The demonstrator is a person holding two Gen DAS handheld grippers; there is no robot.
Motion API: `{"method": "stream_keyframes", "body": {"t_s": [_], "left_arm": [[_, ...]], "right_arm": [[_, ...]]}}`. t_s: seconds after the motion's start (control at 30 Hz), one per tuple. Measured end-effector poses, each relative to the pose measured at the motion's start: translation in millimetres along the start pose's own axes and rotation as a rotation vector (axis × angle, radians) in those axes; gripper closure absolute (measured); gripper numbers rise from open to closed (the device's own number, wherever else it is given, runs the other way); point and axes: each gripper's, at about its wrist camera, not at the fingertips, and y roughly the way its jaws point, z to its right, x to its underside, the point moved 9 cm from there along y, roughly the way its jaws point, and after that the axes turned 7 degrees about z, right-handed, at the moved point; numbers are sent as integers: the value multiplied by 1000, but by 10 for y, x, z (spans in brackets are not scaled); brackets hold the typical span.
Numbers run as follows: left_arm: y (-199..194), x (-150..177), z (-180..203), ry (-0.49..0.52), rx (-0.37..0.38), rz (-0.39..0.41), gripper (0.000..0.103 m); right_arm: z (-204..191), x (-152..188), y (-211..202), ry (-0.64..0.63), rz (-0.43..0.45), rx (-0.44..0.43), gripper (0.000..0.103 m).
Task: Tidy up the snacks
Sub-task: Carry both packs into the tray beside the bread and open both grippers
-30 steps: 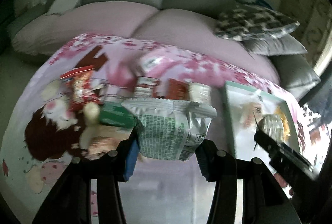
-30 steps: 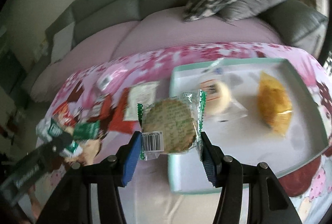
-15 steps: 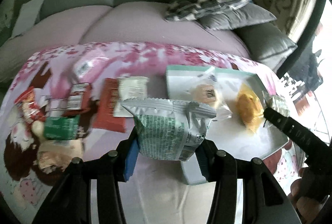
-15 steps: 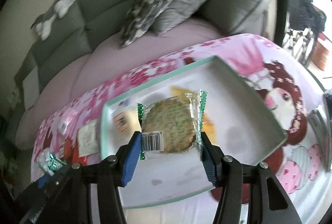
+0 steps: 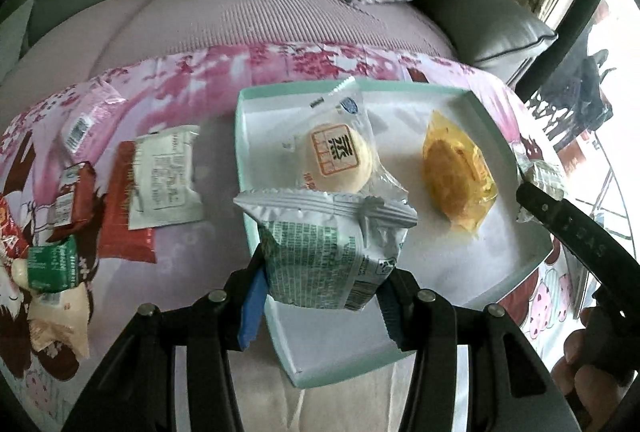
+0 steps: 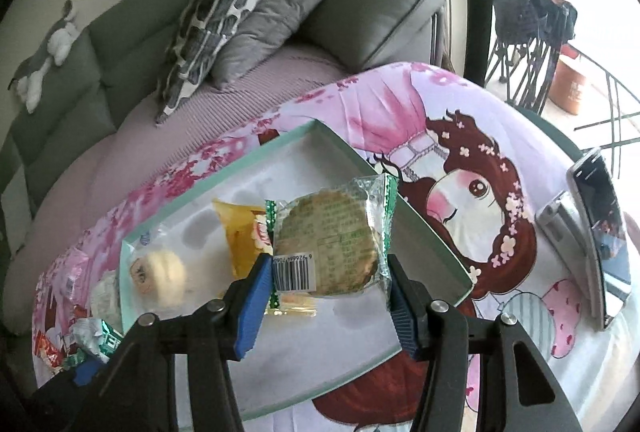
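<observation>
The left gripper (image 5: 322,280) pinches a silver-and-green snack packet (image 5: 328,244) between its blue-padded fingers (image 5: 251,308), holding it above the near left part of the mint-rimmed white tray (image 5: 440,104). The right gripper (image 6: 328,306) pinches a clear-wrapped round cake with green edges (image 6: 332,244) between its fingers (image 6: 252,308), held over the middle of the same tray (image 6: 340,148). In the left wrist view this right gripper (image 5: 532,192) comes in from the right edge over the tray's far right rim, with part of a hand (image 5: 588,384) below it.

2 snacks lie inside the tray: a pale round bun in clear wrap (image 5: 340,156) at its left side and a yellow-wrapped pastry (image 5: 456,176) to the right of it, apart from each other.

The tray sits on a table covered by a pink cartoon-print cloth (image 6: 460,136). Left of the tray, loose on the cloth, lie a white sachet (image 5: 164,180) overlapping a red packet (image 5: 124,228), a small dark-red packet (image 5: 72,200), a green packet (image 5: 54,264) and a pink packet (image 5: 86,120). A phone (image 6: 600,244) stands propped on the cloth well right of the tray. Behind the table is a sofa with grey and patterned cushions (image 6: 216,16).
</observation>
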Motion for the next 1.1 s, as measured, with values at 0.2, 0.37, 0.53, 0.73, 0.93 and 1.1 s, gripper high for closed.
{"method": "stream_keyframes", "body": {"t_s": [0.2, 0.37, 0.53, 0.73, 0.93, 1.1], "left_arm": [[136, 84, 112, 38, 0, -44, 52], [252, 123, 197, 63, -7, -73, 52], [331, 140, 208, 72, -22, -84, 52], [385, 150, 218, 83, -35, -79, 51], [449, 125, 226, 84, -42, -74, 51], [440, 101, 234, 92, -52, -65, 33]], "right_arm": [[91, 81, 199, 18, -43, 16, 45], [97, 180, 324, 16, -89, 17, 45], [105, 237, 387, 12, -115, 19, 45], [124, 294, 449, 20, -140, 20, 44], [122, 295, 476, 17, -145, 25, 34], [148, 249, 458, 20, -127, 36, 29]]}}
